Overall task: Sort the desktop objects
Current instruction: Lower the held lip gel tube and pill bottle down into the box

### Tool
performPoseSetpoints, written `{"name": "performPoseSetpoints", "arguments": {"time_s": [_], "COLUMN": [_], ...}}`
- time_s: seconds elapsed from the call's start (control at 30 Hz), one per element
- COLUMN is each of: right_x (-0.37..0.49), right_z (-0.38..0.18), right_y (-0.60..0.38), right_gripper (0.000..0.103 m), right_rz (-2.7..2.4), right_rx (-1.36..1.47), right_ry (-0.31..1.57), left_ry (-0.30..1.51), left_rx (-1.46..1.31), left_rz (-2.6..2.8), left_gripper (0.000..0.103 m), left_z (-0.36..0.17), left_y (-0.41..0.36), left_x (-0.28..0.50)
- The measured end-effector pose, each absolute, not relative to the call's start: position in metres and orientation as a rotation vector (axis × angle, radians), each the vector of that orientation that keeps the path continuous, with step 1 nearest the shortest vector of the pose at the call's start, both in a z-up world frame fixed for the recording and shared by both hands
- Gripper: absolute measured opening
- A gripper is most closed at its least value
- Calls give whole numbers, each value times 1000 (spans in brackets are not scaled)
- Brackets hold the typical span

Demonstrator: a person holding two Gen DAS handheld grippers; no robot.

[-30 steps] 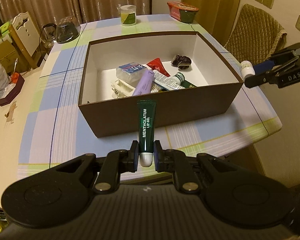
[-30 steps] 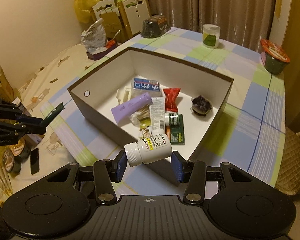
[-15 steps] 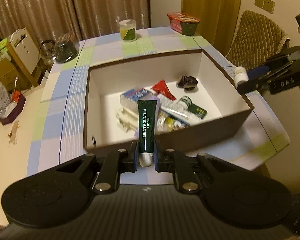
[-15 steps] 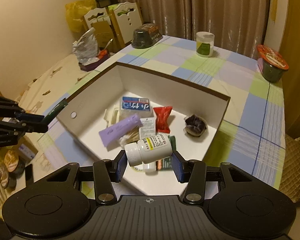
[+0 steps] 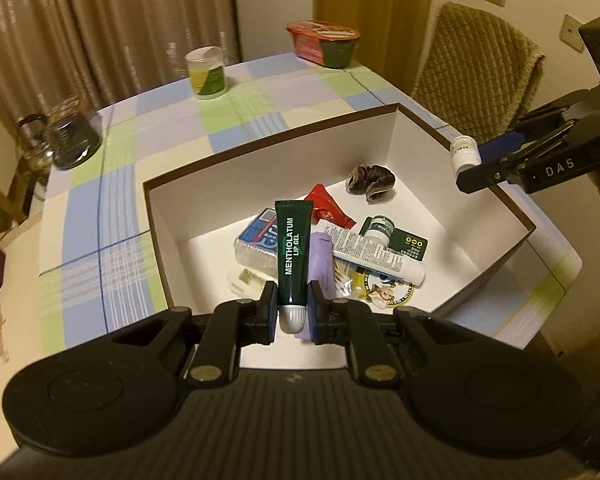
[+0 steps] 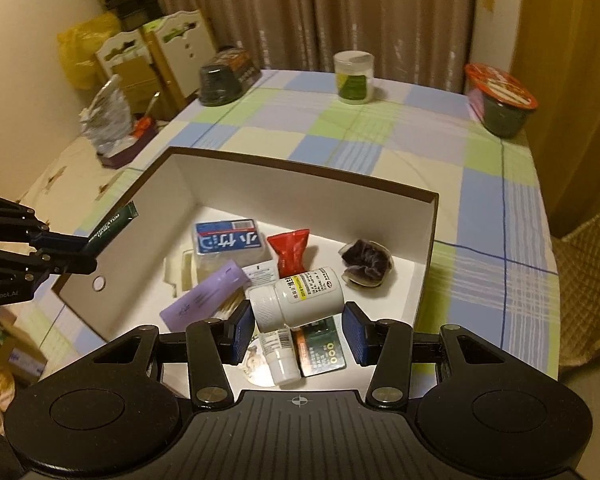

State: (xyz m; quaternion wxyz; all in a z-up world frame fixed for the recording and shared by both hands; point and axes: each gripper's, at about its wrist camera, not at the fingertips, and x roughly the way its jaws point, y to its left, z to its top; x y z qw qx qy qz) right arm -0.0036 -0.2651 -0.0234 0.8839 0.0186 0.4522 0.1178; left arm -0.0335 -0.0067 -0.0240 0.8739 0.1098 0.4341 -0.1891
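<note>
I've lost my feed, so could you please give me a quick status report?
Left gripper shut on lip gel tube. Right gripper shut on white pill bottle. Both over the box; nothing in the way.

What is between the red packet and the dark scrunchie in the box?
Nothing: in the right wrist view only bare white box floor separates the red packet and the dark scrunchie.

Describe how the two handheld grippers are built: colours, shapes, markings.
Both are matte black. The left gripper and the right gripper each have a ribbed central body, two round side lobes, angled linkage arms with silver rivets, and blue pads on the fingers. Seen from the side, the right one carries white "DAS" lettering and the left one "GenRobot.AI". No cables or sleeves show.
</note>
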Motion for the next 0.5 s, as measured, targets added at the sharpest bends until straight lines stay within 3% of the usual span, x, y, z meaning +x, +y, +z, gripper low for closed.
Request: {"name": "performPoseSetpoints", "arguments": {"time_s": [0.5], "right_x": [26], "right_z": [-13], "right_y": [-278], "right_gripper": [47], "right_rz": [270], "right_rx": [4], "right_ry": [944], "left_ry": [916], "left_rx": [193], "left_rz": [-357], "left_gripper": [12], "left_z": [-27], "left_y": [6], "left_x": [-12]}}
